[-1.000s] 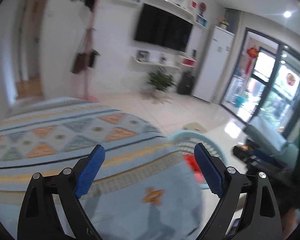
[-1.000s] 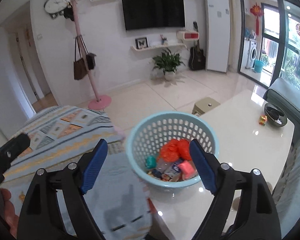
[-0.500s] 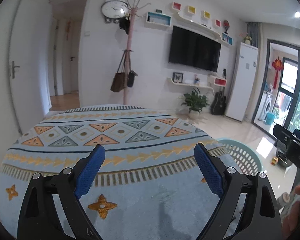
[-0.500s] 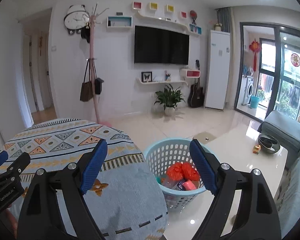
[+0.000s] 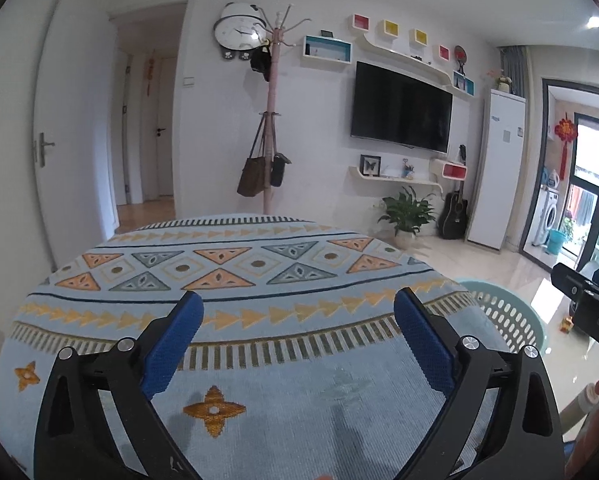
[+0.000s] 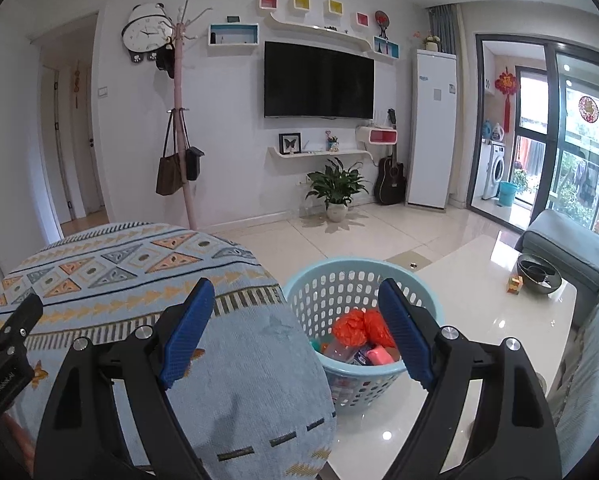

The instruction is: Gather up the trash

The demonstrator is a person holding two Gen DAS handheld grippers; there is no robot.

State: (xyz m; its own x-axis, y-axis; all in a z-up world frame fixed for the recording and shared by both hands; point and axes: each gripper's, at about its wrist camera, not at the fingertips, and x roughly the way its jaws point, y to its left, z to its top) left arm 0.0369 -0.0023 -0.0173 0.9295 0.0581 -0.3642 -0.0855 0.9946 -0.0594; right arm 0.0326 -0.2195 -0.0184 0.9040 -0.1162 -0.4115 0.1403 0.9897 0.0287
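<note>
A light blue perforated basket (image 6: 341, 280) stands on the white glossy table (image 6: 479, 276), holding trash: orange crumpled pieces (image 6: 357, 326), a pink item (image 6: 377, 356) and wrappers. Its rim also shows in the left wrist view (image 5: 511, 312). My right gripper (image 6: 295, 332) is open and empty, raised above the near edge of the basket and the patterned cloth. My left gripper (image 5: 297, 340) is open and empty above the patterned blue cloth (image 5: 239, 280). The right gripper's body shows at the right edge of the left wrist view.
The patterned cloth (image 6: 111, 264) covers the table's left part. A dark bowl (image 6: 537, 276) and a small orange toy (image 6: 515, 283) sit at the table's far right. A grey sofa (image 6: 567, 240) stands beyond. A coat stand (image 6: 181, 128), plant (image 6: 337, 188) and TV line the far wall.
Both grippers have risen and tilted up from the basket toward the room. The left one swung left over the cloth. Both stay open and empty.
</note>
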